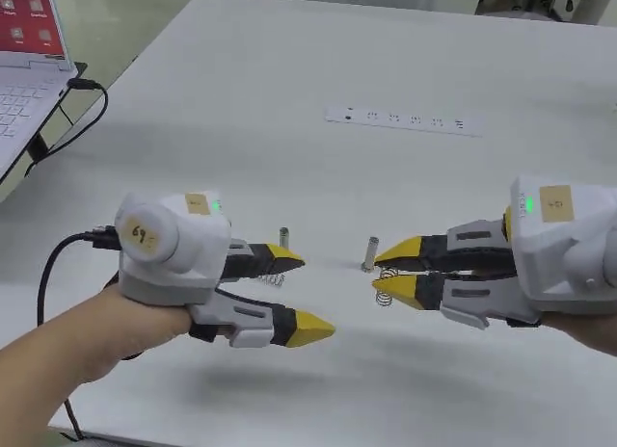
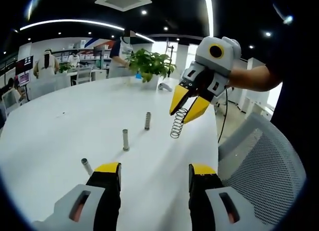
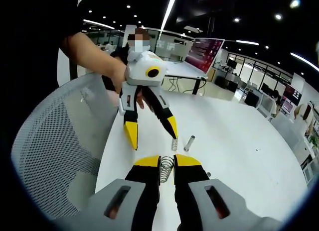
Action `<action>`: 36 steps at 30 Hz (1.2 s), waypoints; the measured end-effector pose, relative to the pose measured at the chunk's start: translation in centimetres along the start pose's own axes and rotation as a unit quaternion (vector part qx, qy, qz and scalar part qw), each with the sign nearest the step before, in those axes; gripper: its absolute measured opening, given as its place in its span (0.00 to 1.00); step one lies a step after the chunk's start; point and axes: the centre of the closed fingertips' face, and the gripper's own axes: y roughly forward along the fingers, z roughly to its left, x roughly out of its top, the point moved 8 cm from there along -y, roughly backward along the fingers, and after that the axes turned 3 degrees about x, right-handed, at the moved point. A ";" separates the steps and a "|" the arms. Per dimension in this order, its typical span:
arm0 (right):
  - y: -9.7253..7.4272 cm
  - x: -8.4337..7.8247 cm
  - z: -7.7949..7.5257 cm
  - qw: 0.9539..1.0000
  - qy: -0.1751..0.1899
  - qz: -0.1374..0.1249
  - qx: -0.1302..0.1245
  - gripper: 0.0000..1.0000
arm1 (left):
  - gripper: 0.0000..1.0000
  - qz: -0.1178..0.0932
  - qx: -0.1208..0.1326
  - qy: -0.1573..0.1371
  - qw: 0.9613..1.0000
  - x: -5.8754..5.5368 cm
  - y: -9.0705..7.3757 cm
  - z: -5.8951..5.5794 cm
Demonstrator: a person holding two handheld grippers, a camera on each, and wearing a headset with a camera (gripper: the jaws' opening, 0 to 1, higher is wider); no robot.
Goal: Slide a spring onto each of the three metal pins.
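Table (image 1: pixel 434 71): white and wide; all the small parts stood on it, and both grippers hung over its near part.
Chair (image 2: pixel 264 161): grey mesh, at the table's edge, seen in both gripper views.
Laptop (image 1: pixel 24 62): open, at the far left of the head view.
Left gripper (image 1: pixel 307 292): its yellow-tipped jaws were spread wide apart and grasped nothing; it pointed toward the right gripper.
Right gripper (image 1: pixel 378 274): its jaws were pressed together on the spring; it pointed toward the left gripper, near it but not touching.
Strip (image 1: pixel 403 120): a white power strip, it lay flat farther back, well apart from the pins.
Pins (image 2: pixel 125 140): three, of metal, upright in a row on the table in the left gripper view, between the two grippers.
Spring (image 2: pixel 176 124): pinched at its upper end between the right gripper's tips, it hung down above the table, near one pin but not on it.
Second spring (image 1: pixel 273 277): just beside the left gripper's far jaw tip; whether it sat on a pin, I could not tell.
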 end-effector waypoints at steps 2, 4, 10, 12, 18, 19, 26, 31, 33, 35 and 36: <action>0.0 -0.1 -0.1 1.000 0.002 0.000 -0.003 0.07 | 0.54 0.005 0.012 -0.008 1.000 -0.4 -0.6 0.5; 0.0 -0.1 -0.1 1.000 0.002 0.000 -0.006 0.07 | 0.58 0.007 0.018 -0.011 1.000 -0.6 -0.9 0.8; 0.0 -0.2 -0.2 1.000 0.003 -0.001 -0.013 0.07 | 0.69 0.010 0.038 -0.022 0.999 -1.0 -1.8 1.7; 0.0 -0.2 -0.3 1.000 0.003 -0.001 -0.014 0.07 | 0.74 0.010 0.044 -0.024 0.999 -1.1 -2.0 1.7; -0.2 -0.4 -0.6 1.000 0.013 -0.005 -0.025 0.07 | 0.91 0.015 0.065 -0.039 0.997 -1.7 -2.4 2.1; -0.2 -0.4 -0.6 1.000 0.014 -0.006 -0.027 0.07 | 0.93 0.015 0.068 -0.039 0.997 -1.7 -2.5 2.2; -0.3 -0.7 -0.8 0.999 0.020 -0.007 -0.038 0.07 | 0.98 0.014 0.087 -0.049 0.995 -2.1 -3.4 2.6; -0.4 -0.8 -1.1 0.998 0.028 -0.011 -0.046 0.07 | 0.98 0.012 0.095 -0.053 0.994 -2.2 -4.0 3.0; -0.4 -1.0 -1.3 0.998 0.032 -0.014 -0.048 0.07 | 0.98 0.011 0.099 -0.056 0.993 -2.3 -4.2 3.1; -0.5 -1.0 -1.5 0.998 0.036 -0.017 -0.051 0.07 | 0.98 0.011 0.102 -0.056 0.993 -2.4 -4.4 3.2; -0.4 -1.0 -1.5 0.998 0.037 -0.018 -0.052 0.07 | 0.98 0.010 0.102 -0.056 0.993 -2.3 -4.4 3.1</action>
